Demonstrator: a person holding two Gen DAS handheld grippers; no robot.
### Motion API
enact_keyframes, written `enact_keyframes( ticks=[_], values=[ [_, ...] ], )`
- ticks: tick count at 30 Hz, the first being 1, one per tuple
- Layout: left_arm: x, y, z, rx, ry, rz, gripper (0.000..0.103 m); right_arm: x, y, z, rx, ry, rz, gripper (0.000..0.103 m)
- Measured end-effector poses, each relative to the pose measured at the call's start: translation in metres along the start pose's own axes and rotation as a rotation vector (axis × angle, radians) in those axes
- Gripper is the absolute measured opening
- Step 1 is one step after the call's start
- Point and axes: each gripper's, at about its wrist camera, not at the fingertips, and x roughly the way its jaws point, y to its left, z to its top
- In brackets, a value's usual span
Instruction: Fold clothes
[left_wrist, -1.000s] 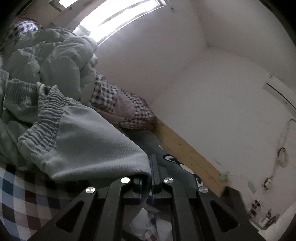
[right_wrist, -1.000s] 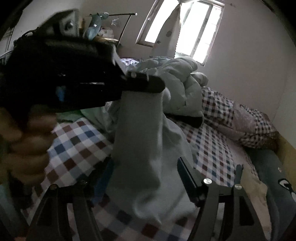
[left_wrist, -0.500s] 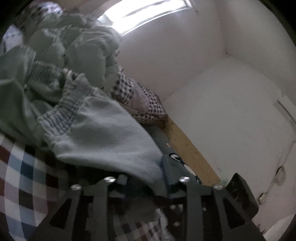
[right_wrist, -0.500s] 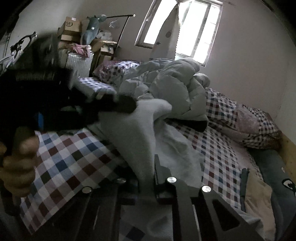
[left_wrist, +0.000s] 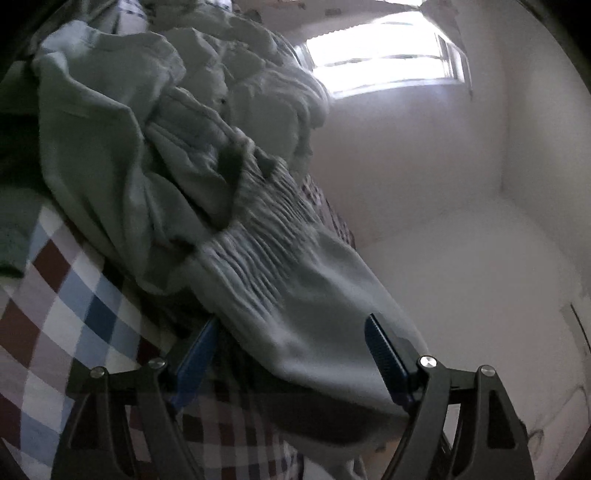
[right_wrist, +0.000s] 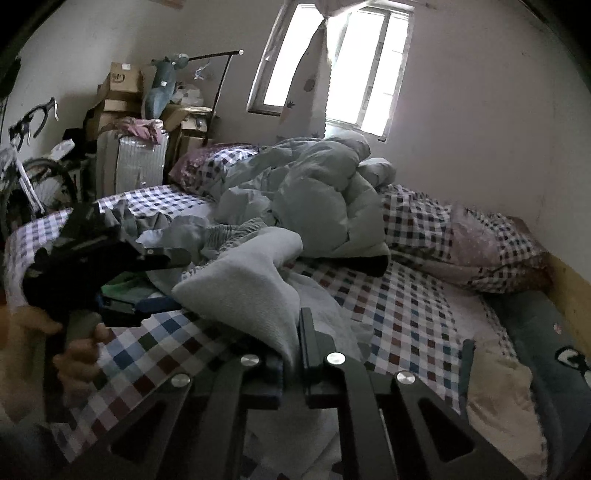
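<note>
A pale grey-green garment (right_wrist: 243, 280) with a gathered elastic waistband (left_wrist: 258, 251) lies bunched on the checked bed sheet (right_wrist: 388, 306). My right gripper (right_wrist: 295, 332) is shut on a fold of it and holds that fold raised off the sheet. My left gripper (left_wrist: 291, 319) has its jaws opening wide; the cloth just below the waistband lies loosely between the blue pads (left_wrist: 384, 350), which do not press on it. In the right wrist view the left gripper (right_wrist: 173, 280) shows at the left edge of the garment, gripped by a hand (right_wrist: 77, 354).
A rumpled pale duvet (right_wrist: 317, 192) is heaped behind the garment, with checked pillows (right_wrist: 480, 247) along the wall. Boxes (right_wrist: 122, 85), a suitcase (right_wrist: 136, 166) and a bicycle (right_wrist: 33, 173) stand beyond the bed's far left. A wooden bed edge (right_wrist: 569, 284) runs on the right.
The left jaws, earlier shut on the cloth, have spread wide while that hand sank and rolled. The right jaws, earlier open around the garment, have shut on it and risen.
</note>
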Motion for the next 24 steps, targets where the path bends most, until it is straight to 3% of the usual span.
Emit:
enact_keyframes(
  ticks=[5, 9, 12, 14, 18, 19, 24],
  values=[
    [0.006, 0.007, -0.004, -0.07, -0.017, -0.023, 0.083, -0.019, -0.016, -0.002, 0.043, 0.002, 0.002, 0.005],
    [0.019, 0.003, -0.013, -0.054, 0.011, -0.038, 0.083, -0.034, -0.031, -0.005, 0.086, 0.005, 0.005, 0.005],
    [0.03, -0.006, -0.018, -0.02, 0.038, -0.041, 0.066, -0.044, -0.047, -0.007, 0.124, 0.006, 0.004, 0.005],
    [0.033, -0.014, -0.024, 0.014, 0.054, -0.018, 0.036, -0.049, -0.057, -0.009, 0.148, 0.006, -0.008, 0.005],
    [0.03, -0.025, -0.031, 0.06, 0.056, 0.019, 0.02, -0.049, -0.08, -0.016, 0.177, 0.021, -0.043, 0.005],
    [0.027, -0.028, -0.031, 0.068, 0.052, 0.023, 0.012, -0.047, -0.084, -0.019, 0.177, 0.027, -0.053, 0.005],
    [0.008, -0.042, -0.02, 0.093, 0.017, -0.022, 0.004, -0.024, -0.087, -0.041, 0.135, 0.095, -0.12, 0.008]
  ],
)
